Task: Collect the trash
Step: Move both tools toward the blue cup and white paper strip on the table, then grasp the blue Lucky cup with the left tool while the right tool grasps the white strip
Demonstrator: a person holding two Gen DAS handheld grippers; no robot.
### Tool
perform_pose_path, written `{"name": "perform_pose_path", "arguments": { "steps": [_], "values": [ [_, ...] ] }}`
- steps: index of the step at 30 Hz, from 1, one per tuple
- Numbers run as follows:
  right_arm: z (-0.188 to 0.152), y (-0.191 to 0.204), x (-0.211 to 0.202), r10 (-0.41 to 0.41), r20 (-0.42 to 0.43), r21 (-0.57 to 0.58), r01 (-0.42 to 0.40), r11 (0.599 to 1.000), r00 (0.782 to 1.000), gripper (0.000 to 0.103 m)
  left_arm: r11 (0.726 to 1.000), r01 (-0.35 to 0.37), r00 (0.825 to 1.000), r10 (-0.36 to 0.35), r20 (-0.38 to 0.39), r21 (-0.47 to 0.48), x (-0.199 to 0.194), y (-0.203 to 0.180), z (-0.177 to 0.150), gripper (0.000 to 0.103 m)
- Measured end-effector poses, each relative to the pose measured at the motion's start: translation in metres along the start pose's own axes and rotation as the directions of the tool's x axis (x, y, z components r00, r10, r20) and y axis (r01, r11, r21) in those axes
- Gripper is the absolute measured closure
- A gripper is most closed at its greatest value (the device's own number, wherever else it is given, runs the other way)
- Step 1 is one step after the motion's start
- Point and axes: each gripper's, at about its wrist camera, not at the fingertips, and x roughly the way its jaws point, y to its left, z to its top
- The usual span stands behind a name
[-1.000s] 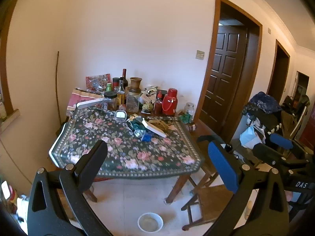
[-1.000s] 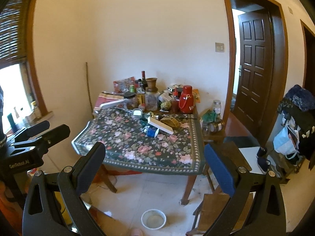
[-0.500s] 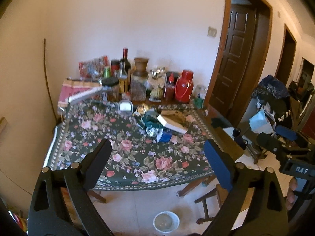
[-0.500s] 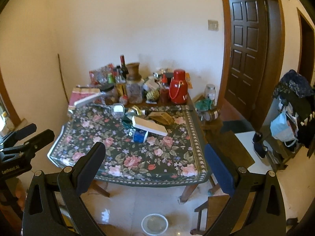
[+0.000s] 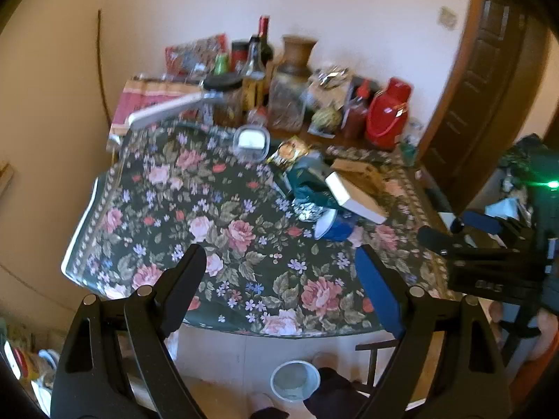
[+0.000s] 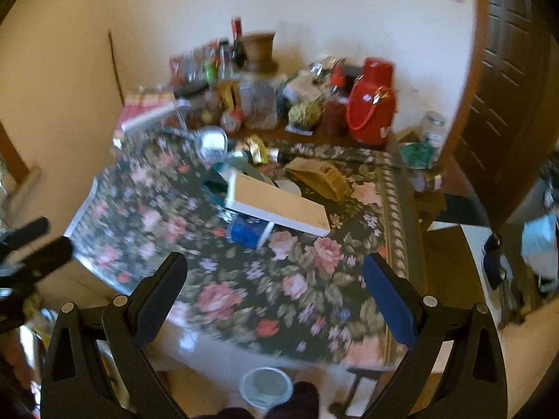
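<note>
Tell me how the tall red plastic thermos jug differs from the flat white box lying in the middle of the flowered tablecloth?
The tall red plastic thermos jug stands upright at the table's back edge among bottles and jars; the flat white box lies tilted, propped on a blue packet. The jug is rounded and red with a loop handle; the box is rectangular, thin and plain white. Both sit untouched on the flowered tablecloth.

Red thermos, wine bottle, clay vase along the wall; dark door right.
</note>
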Motion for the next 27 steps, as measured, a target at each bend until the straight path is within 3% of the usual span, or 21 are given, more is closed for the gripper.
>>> {"name": "perform_pose_path", "arguments": {
  "steps": [8, 12, 16, 21, 27],
  "values": [
    [0.021, -0.033, 0.112, -0.025, -0.193, -0.216, -0.018, 0.976, 0.981, 0.004, 0.991, -0.079, 0.987, 0.063, -0.145, -0.107, 0.077, -0.016, 0.005, 0.016],
    [0.027, -0.03, 0.143, -0.063, -0.183, -0.363, -0.007, 0.932, 0.981, 0.009, 0.986, -0.097, 0.974, 0.066, -0.215, -0.135, 0.108, -0.026, -0.003, 0.016],
    [0.031, -0.02, 0.153, -0.026, -0.135, -0.48, -0.042, 0.876, 0.991, 0.011, 0.983, -0.117, 0.958, 0.075, -0.277, -0.139, 0.135, -0.036, -0.013, 0.016],
    [0.031, -0.01, 0.163, 0.024, -0.116, -0.563, -0.086, 0.822, 0.993, 0.044, 0.98, -0.126, 0.95, 0.074, -0.304, -0.154, 0.15, -0.043, -0.019, 0.016],
    [0.035, -0.018, 0.16, 0.064, -0.064, -0.553, -0.088, 0.829, 0.996, 0.074, 0.983, -0.122, 0.949, 0.076, -0.307, -0.134, 0.163, -0.056, -0.017, 0.016]
  ]
}}
